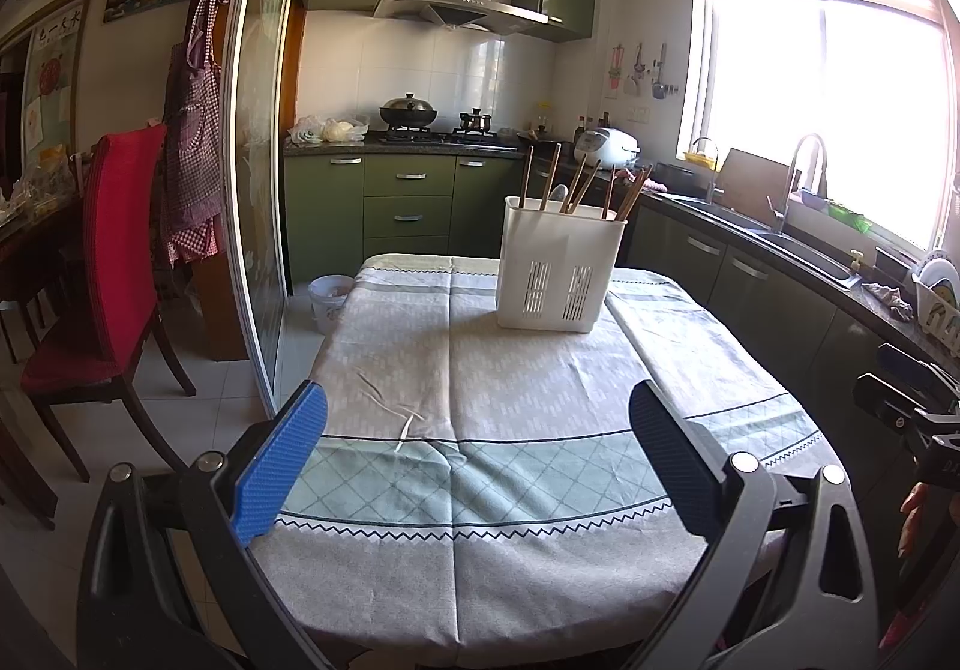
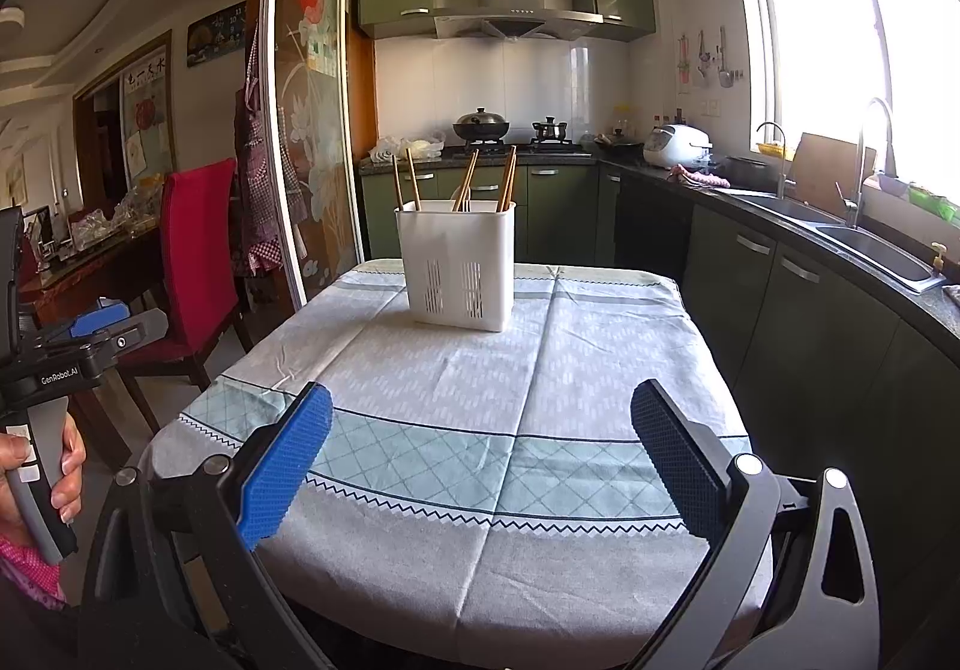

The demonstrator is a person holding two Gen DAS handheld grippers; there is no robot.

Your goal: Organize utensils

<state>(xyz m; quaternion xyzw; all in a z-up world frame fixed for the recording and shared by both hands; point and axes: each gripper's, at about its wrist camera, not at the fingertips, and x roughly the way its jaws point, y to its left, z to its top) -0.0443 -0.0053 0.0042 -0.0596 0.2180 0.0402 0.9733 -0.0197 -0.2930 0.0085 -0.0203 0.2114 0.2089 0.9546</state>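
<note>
A white slotted utensil holder [image 1: 558, 265] stands upright near the far end of the table; it also shows in the right wrist view [image 2: 459, 265]. Several wooden chopsticks [image 1: 579, 184] stand in it, leaning at different angles [image 2: 465, 181]. My left gripper [image 1: 477, 454] is open and empty, above the near part of the table, well short of the holder. My right gripper [image 2: 480, 457] is open and empty at a similar distance. The left gripper's body shows at the left edge of the right wrist view [image 2: 90, 334].
The table carries a grey and pale green patterned cloth [image 1: 480, 550]. A red chair [image 1: 108, 262] stands to the left. A sliding glass door [image 2: 306, 141] is behind it. Dark green counters with a sink [image 2: 870, 244] run along the right. A small bin [image 1: 329, 301] sits on the floor.
</note>
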